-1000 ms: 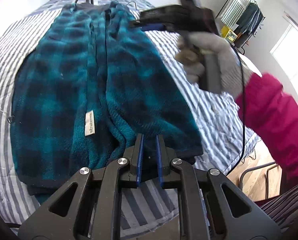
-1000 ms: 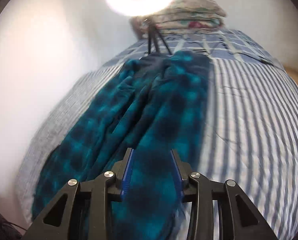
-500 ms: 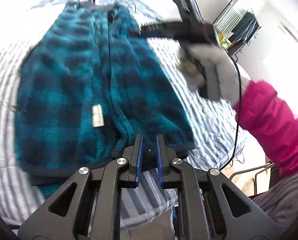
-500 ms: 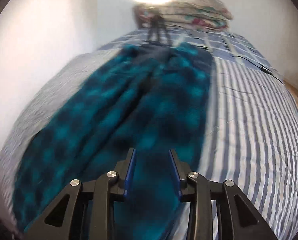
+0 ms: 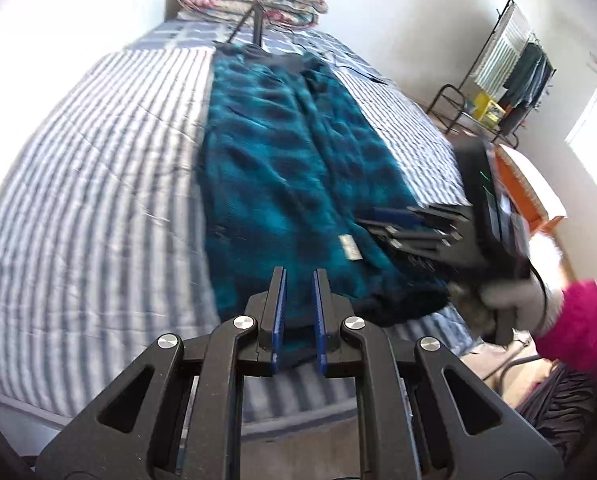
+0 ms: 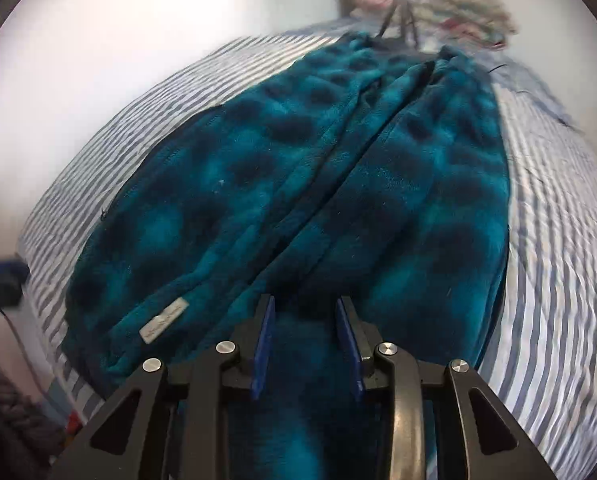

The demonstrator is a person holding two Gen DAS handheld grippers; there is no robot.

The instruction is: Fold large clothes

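Note:
A large teal and black plaid fleece garment (image 5: 298, 168) lies lengthwise on the striped bed, with a white label (image 5: 349, 246) near its near hem. It fills the right wrist view (image 6: 298, 200). My left gripper (image 5: 299, 280) is open with a narrow gap, empty, over the near hem. My right gripper (image 6: 305, 312) is open and empty, low over the garment's near end. It shows in the left wrist view (image 5: 402, 226) at the garment's right edge, held by a gloved hand.
The striped bedcover (image 5: 98, 184) spreads around the garment. Folded bedding (image 5: 250, 0) and a tripod (image 5: 254, 24) stand at the far end. A clothes rack (image 5: 514, 64) stands at the right by the wall. The bed's near edge (image 5: 98, 412) is just below my left gripper.
The right gripper has dropped from above the bed down to the garment's right near edge. The left gripper has swung left and pulled back. Both stay open.

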